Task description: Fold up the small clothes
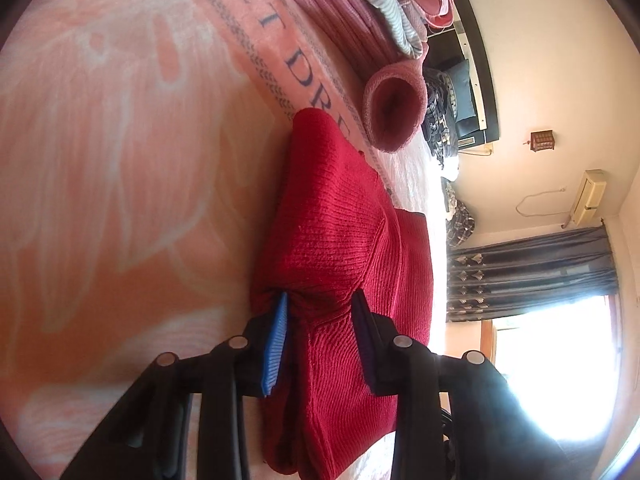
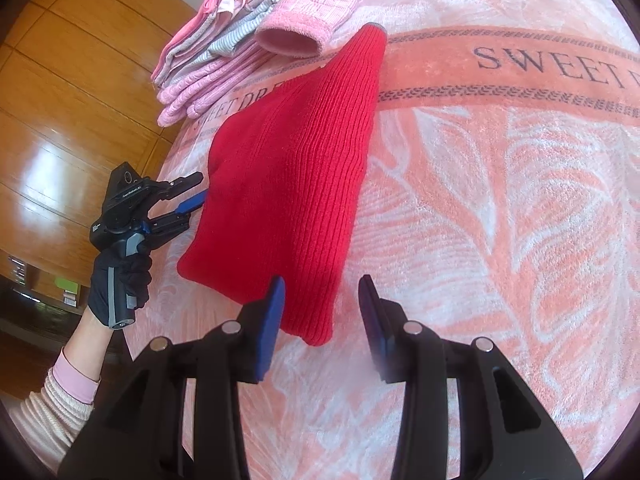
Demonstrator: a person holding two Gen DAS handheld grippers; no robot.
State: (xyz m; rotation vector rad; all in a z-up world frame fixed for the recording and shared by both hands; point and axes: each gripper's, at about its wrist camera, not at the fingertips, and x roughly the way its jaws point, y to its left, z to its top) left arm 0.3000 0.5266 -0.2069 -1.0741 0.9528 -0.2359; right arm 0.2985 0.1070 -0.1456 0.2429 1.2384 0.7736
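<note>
A red ribbed knit garment (image 1: 332, 220) (image 2: 292, 184) lies partly raised off the pink blanket (image 2: 500, 200). Seen from the left wrist, my left gripper (image 1: 320, 300) is shut on a bunched edge of it, and the cloth puckers between the fingers. The right wrist view shows the same left gripper (image 2: 202, 188) at the garment's left edge, held by a black-gloved hand (image 2: 120, 280). My right gripper (image 2: 322, 284) stands open at the garment's near corner, which hangs between its blue pads without being pinched.
A stack of folded pink and grey clothes (image 2: 224, 56) (image 1: 360, 0) sits at the bed's far side, with a pink cuff (image 2: 296, 36) (image 1: 394, 106) beside the red garment. A wooden wardrobe (image 2: 60, 100) stands past the bed's edge. Dark curtains (image 1: 528, 272) hang by a bright window.
</note>
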